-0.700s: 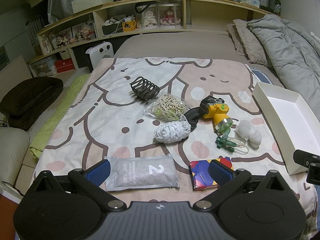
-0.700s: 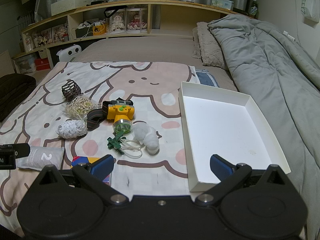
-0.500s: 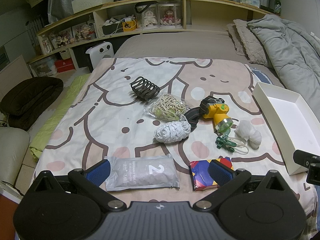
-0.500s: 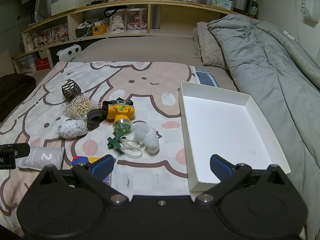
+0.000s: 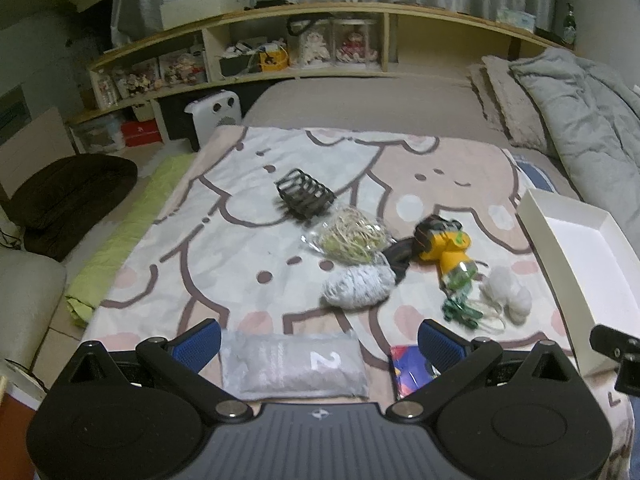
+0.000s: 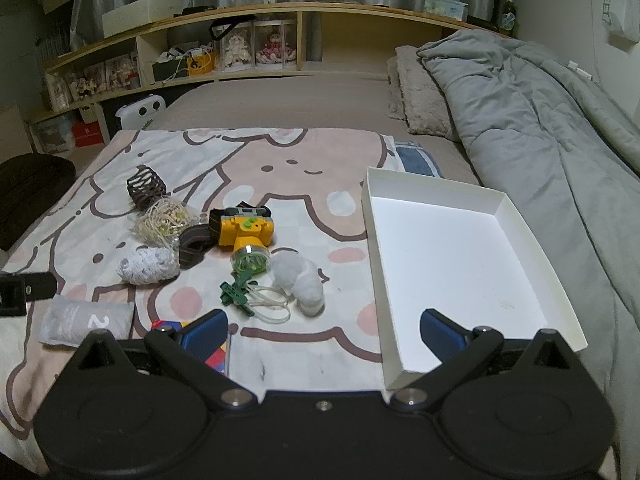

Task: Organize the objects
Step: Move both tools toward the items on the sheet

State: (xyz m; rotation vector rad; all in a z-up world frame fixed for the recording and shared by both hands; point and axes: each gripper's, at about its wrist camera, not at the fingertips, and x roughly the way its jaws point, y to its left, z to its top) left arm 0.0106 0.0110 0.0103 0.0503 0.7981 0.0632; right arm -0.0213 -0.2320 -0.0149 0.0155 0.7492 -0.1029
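Nothing sorted yet: white tray (image 6: 460, 256) bare. Left gripper (image 5: 319, 340) and right gripper (image 6: 323, 330) both wide apart, empty. Next, probably grab the grey pouch (image 5: 294, 364) left of the tray.

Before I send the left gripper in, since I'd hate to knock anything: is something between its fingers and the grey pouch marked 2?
Nothing visible is. The grey pouch lies flat on the blanket just ahead of the open left gripper, between its fingers. The colourful packet sits beside it, near the other finger.
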